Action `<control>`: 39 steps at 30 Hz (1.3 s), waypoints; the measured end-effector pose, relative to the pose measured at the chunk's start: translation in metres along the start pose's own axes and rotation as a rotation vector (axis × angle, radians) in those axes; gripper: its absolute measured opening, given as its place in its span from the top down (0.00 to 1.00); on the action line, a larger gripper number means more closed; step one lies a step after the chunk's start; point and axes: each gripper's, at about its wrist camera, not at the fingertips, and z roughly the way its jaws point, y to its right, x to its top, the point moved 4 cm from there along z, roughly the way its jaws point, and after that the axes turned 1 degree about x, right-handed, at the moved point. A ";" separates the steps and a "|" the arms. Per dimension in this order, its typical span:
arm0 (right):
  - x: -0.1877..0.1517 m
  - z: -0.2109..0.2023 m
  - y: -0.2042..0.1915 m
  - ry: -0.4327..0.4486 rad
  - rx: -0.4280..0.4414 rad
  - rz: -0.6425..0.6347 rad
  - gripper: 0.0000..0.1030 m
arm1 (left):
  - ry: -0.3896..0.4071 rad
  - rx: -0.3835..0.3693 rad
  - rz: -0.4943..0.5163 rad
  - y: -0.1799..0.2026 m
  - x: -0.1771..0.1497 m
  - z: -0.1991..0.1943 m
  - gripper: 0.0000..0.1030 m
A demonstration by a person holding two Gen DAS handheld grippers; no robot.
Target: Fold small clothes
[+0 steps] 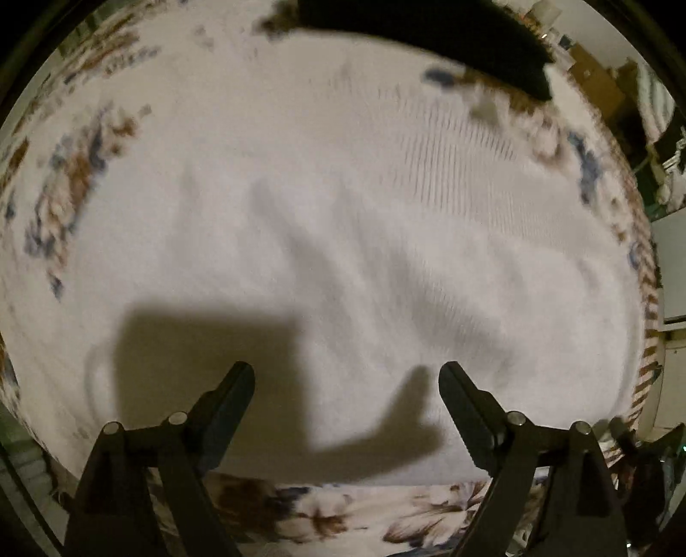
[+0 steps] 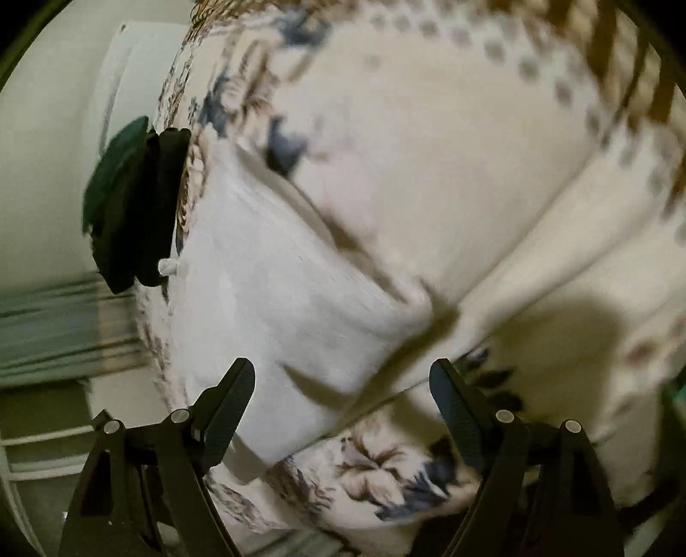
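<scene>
A white garment [image 1: 343,240] lies spread on a floral cloth [image 1: 73,171] and fills most of the left wrist view. My left gripper [image 1: 347,377] is open and empty just above its near edge, casting a shadow on it. In the right wrist view the same white garment [image 2: 274,291] lies at the left, with an edge toward the middle. My right gripper [image 2: 343,377] is open and empty over the garment's near corner. A stack of dark folded clothes [image 2: 133,201] sits at the cloth's left edge; it also shows in the left wrist view [image 1: 450,38] at the top.
The floral cloth [image 2: 471,171] covers the surface, with a brown striped border [image 2: 621,64] at the far right. A striped fabric [image 2: 55,325] lies beyond the cloth's left edge. Boxes and clutter [image 1: 600,81] stand beyond the cloth at the upper right.
</scene>
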 end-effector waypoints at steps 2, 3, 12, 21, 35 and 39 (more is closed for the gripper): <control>0.001 0.015 -0.005 0.056 0.050 -0.039 0.17 | -0.007 0.023 0.001 0.002 -0.002 0.012 0.12; 0.002 0.021 -0.008 0.078 0.070 -0.051 0.17 | 0.001 0.030 0.007 0.003 -0.001 0.016 0.10; 0.016 0.040 -0.015 0.206 0.169 -0.024 0.17 | -0.035 0.025 0.003 0.002 0.015 0.037 0.00; 0.019 0.042 -0.009 0.273 0.298 0.128 0.12 | -0.031 0.031 -0.019 0.009 0.021 0.047 0.00; 0.015 0.032 -0.040 0.338 0.127 0.084 0.65 | -0.022 -0.030 -0.056 0.001 0.022 0.024 0.00; 0.004 0.017 -0.079 0.411 0.040 -0.019 0.67 | 0.016 -0.048 -0.069 -0.017 0.026 0.001 0.00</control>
